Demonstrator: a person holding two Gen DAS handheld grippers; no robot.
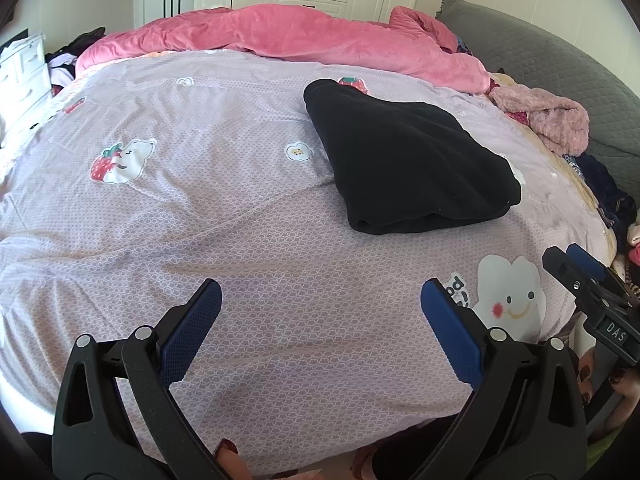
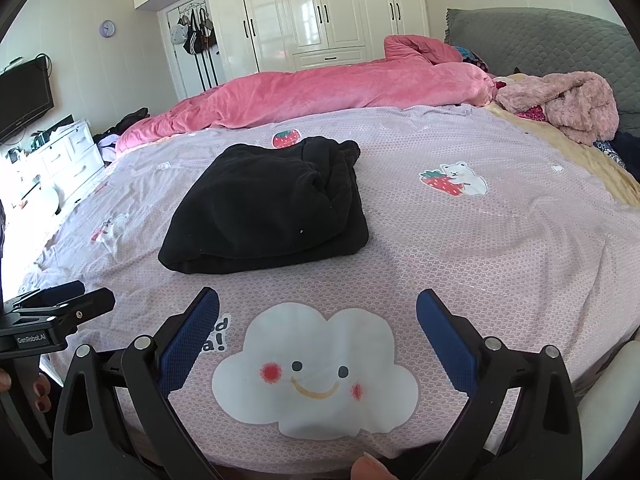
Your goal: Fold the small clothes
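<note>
While I hold both tools low at the near edge of the bed, nothing is in either of them. My left gripper (image 1: 320, 300) stands with its blue pads wide apart over bare lilac bedsheet (image 1: 200, 208), empty. Ahead of it and to its right lies the black garment (image 1: 408, 164), already doubled into a thick, roughly square bundle, flat on the sheet and well apart from the pink duvet (image 1: 304, 40) behind it. My right gripper (image 2: 318, 308) is just as wide open and holds nothing, hovering above the smiling cloud print (image 2: 316, 372), with the bundle ahead and a little left of it. Far to the right, a heap of unfolded clothes (image 2: 568, 100) sits by the grey headboard (image 2: 540, 36).

I judge this piece finished, so the step in hand is the gap between garments. The next move probably calls for reaching right to that heap, pinching one small item free and spreading it flat on the open sheet.
</note>
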